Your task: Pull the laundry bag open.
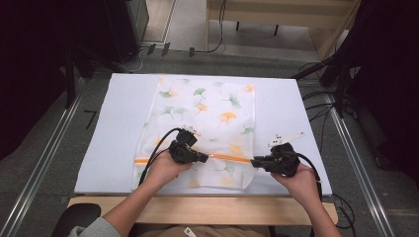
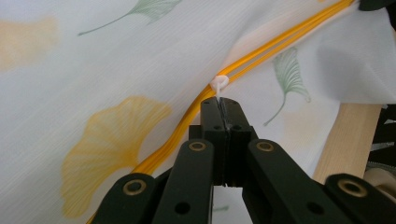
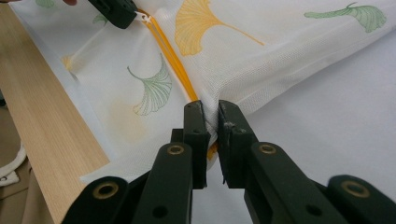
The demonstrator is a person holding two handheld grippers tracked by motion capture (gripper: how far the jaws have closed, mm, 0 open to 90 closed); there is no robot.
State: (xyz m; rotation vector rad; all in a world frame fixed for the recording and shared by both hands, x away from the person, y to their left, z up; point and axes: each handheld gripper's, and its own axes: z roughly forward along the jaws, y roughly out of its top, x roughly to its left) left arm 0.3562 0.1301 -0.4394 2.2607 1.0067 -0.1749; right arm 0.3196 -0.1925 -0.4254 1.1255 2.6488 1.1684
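Note:
A white mesh bag (image 1: 207,113) printed with green and orange ginkgo leaves lies flat on the table. An orange zipper (image 1: 230,157) runs across its near end. My left gripper (image 1: 206,159) sits on the zipper near its middle. In the left gripper view that gripper (image 2: 220,100) is shut on the white zipper pull (image 2: 219,84), with the zipper (image 2: 275,44) stretching away up and right. My right gripper (image 1: 253,162) is at the bag's right edge. There it (image 3: 210,107) is shut on the fabric at the zipper's end (image 3: 175,60). The left gripper (image 3: 116,11) shows far off, holding the pull (image 3: 144,18).
A white mat (image 1: 123,123) covers the table under the bag. The wooden table edge (image 1: 207,207) runs along the near side, close to both hands. Cables trail from both grippers, and dark equipment and cables stand on the floor around the table.

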